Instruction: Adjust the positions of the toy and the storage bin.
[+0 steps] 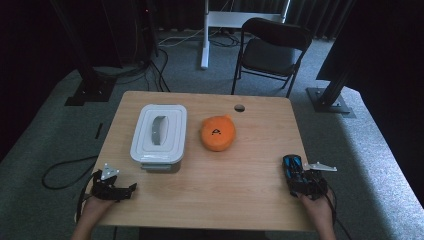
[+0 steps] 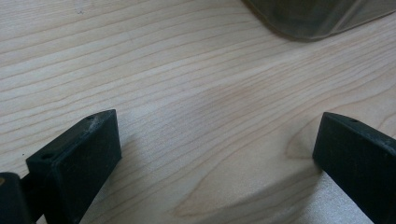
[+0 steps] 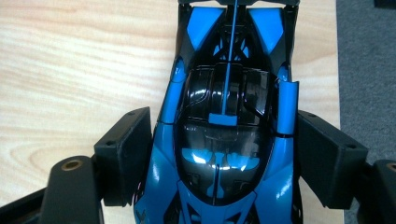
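The blue toy car (image 3: pixel 224 140) is pinched by the right gripper (image 3: pixel 224 154) (table's 4 o'clock), best kept level; the left gripper (image 2: pixel 215 154) is spread, empty.

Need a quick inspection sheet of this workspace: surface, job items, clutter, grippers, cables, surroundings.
Surface: wooden table, with a round hole near the far edge.
Job's things: blue and black toy car at the near right of the table, between the right gripper's jaws.
Clutter: white lidded box left of centre; orange round thing beside it, apart from it.
Grippers: right gripper closed on the toy car's sides; left gripper open over bare wood, near a corner of the box.
Cables: black cable looped on the floor at the left; more cables beyond the table.
Surroundings: grey carpet, black folding chair, white stand, dark curtains.
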`<state>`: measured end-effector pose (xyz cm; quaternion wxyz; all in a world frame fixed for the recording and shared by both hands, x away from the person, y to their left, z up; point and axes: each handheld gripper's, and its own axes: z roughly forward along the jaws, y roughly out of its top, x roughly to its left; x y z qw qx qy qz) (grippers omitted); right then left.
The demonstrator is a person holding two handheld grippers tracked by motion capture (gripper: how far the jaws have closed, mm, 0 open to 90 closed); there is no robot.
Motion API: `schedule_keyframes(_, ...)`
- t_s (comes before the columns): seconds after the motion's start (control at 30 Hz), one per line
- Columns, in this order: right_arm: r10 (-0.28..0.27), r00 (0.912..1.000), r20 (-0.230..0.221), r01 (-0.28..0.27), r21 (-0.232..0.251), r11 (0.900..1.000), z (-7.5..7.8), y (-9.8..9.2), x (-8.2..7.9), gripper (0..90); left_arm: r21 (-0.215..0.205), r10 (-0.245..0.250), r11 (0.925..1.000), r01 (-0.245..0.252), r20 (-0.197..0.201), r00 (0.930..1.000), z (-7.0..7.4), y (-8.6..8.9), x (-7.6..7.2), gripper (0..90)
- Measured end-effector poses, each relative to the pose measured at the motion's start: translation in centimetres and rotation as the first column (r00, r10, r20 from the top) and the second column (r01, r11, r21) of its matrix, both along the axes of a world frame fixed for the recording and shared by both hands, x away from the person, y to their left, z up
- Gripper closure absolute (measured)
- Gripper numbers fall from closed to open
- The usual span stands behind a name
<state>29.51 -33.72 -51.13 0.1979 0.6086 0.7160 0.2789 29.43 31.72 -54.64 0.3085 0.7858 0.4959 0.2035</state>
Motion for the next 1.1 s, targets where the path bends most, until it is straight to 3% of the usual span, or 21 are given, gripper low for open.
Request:
schedule_keyframes(0.2, 0.006, 0.9999, -0.009, -0.006, -0.004, 1.000, -0.3, -0.4, -0.6, 23.7, 0.000, 0.000, 1.0000, 0.000, 0.000, 1.0000, 0.0, 0.0, 0.0, 1.4)
schedule_keyframes(0.37, 0.007, 0.9995, -0.032, -0.006, 0.026, 1.000, -1.0, -1.1, -1.2, 23.7, 0.000, 0.000, 1.0000, 0.000, 0.000, 1.0000, 0.0, 0.0, 0.0, 1.4)
schedule_keyframes(0.93, 0.014, 0.9995, -0.028, -0.013, 0.032, 0.999, -1.5, -1.1, -1.4, 20.9, 0.001, 0.001, 1.0000, -0.001, 0.000, 1.0000, 0.0, 0.0, 0.0, 1.4)
schedule_keyframes(1.1, 0.020, 0.9996, 0.020, -0.021, 0.038, 0.999, -0.5, -1.2, -1.6, 19.0, 0.000, 0.001, 1.0000, -0.001, 0.000, 1.0000, 0.0, 0.0, 0.0, 1.4)
